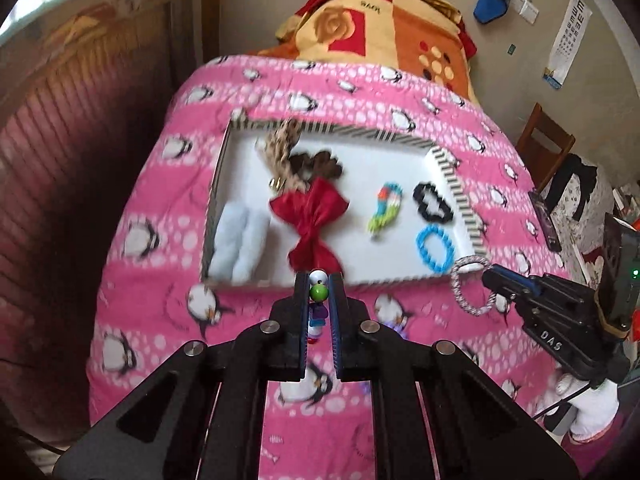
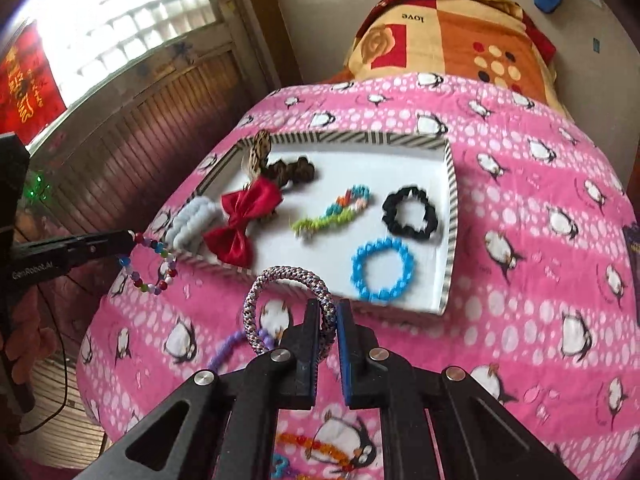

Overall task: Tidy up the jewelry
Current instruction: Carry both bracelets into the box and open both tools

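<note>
A white tray with a striped rim (image 1: 456,184) (image 2: 450,216) lies on the pink penguin blanket. In it are a red bow (image 1: 310,220) (image 2: 244,220), a blue bead bracelet (image 1: 434,248) (image 2: 382,268), a black scrunchie (image 1: 432,202) (image 2: 410,214), a multicoloured woven band (image 1: 384,210) (image 2: 332,210), brown and leopard hair pieces and a pale fuzzy item (image 1: 240,240). My left gripper (image 1: 319,292) (image 2: 134,238) is shut on a colourful bead bracelet (image 1: 319,291) (image 2: 154,266), just short of the tray's near edge. My right gripper (image 2: 329,314) (image 1: 490,276) is shut on a braided silvery bracelet (image 2: 280,280) (image 1: 466,288) at the near right corner.
Loose purple (image 2: 228,350), orange (image 2: 316,446) and blue bead pieces lie on the blanket (image 2: 540,280) below my right gripper. A folded orange and red blanket (image 1: 384,28) lies at the far end. A wooden wall panel stands at the left, a chair (image 1: 546,140) at the right.
</note>
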Tool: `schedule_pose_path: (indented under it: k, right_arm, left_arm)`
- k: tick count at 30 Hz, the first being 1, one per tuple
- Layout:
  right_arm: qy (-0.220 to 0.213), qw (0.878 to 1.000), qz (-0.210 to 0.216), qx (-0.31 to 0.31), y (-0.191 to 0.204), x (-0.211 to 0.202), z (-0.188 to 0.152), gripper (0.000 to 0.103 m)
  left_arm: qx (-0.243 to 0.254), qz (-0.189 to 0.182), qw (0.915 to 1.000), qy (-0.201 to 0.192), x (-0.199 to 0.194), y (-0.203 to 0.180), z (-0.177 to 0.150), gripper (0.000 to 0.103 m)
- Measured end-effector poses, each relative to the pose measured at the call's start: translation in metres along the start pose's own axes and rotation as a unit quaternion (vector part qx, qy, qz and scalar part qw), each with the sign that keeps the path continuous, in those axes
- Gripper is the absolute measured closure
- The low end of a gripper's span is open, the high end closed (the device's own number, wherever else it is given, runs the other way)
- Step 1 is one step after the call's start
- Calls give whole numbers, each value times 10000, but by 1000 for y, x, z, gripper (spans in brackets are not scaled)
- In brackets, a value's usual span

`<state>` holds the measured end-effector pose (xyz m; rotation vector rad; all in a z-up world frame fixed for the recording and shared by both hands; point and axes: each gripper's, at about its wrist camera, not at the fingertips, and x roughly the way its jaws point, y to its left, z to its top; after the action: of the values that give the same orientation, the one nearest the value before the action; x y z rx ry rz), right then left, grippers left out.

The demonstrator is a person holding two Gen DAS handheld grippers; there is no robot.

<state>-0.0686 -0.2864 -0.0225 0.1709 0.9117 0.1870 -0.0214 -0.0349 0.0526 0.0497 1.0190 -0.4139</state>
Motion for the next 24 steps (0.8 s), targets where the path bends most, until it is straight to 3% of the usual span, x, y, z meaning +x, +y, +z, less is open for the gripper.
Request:
schedule_pose_path:
  k: [5,13,19,24]
  right_arm:
    - [44,9999,-115,80,-11,12,22,95]
    - [170,9993,-272,202,-40,38,60,95]
    - [310,9989,-288,223,-57,69,92,95]
    - [547,9980,-306,98,-64,110,117,95]
  left_arm:
    - [186,-59,9998,-6,14,-21,26,95]
    - [265,-114,9991,317,70,-52,60,95]
    - [78,-52,9974,713,107,-48,57,95]
    - [-188,303,9940,1030,130,-25,47,95]
